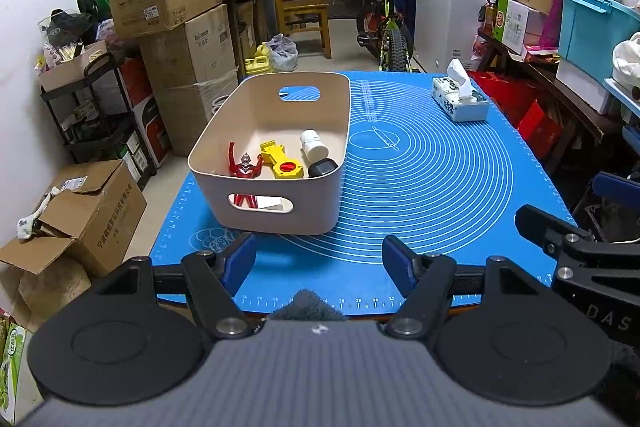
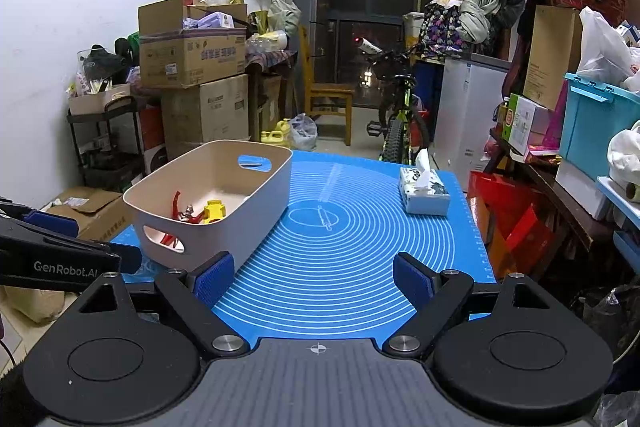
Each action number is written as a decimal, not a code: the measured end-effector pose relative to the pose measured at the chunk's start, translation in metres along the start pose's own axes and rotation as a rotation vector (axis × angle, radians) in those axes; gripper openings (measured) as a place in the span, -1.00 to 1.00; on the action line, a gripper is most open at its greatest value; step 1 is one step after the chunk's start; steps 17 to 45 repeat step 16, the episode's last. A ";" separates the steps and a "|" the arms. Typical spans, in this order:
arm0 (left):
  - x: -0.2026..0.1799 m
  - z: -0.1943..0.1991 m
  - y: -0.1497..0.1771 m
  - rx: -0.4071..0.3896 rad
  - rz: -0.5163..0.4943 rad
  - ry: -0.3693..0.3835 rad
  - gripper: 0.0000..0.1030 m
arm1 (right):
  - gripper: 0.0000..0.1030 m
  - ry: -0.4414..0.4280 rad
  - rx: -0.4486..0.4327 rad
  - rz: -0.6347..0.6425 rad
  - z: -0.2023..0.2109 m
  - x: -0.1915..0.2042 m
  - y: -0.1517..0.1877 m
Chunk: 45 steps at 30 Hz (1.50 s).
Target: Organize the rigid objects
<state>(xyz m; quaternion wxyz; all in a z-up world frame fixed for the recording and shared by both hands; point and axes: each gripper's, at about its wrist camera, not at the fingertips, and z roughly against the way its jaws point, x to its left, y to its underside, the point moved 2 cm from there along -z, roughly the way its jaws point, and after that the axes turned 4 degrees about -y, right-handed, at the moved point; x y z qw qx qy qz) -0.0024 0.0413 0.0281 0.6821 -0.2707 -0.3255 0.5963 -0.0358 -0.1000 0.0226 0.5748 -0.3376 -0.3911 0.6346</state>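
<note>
Both tongs, left (image 1: 319,261) and right (image 2: 313,279), gape wide, empty, over blue silicone mat (image 1: 420,187); beige plastic bin (image 1: 276,195) holds red figure (image 1: 245,167), yellow toy (image 1: 282,161), white bottle (image 1: 314,145).

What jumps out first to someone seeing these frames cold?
The bright blue mat with white concentric rings fills the tabletop. On its left side sits a beige bin holding a red figure, a yellow toy and a white bottle with a black cap; a tissue box stands at the far right. Both grippers, left and right, hang open and empty at the near edge, amid a room crammed with cardboard boxes.
</note>
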 end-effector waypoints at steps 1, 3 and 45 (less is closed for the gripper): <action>0.000 0.000 0.000 0.000 0.000 0.000 0.38 | 0.71 0.000 0.000 0.000 0.000 0.000 0.000; 0.000 0.000 0.000 0.001 0.001 0.001 0.38 | 0.71 0.000 0.000 0.001 0.000 -0.001 0.000; 0.001 0.000 -0.001 0.006 0.007 0.003 0.44 | 0.71 0.005 0.001 -0.002 0.000 -0.001 0.001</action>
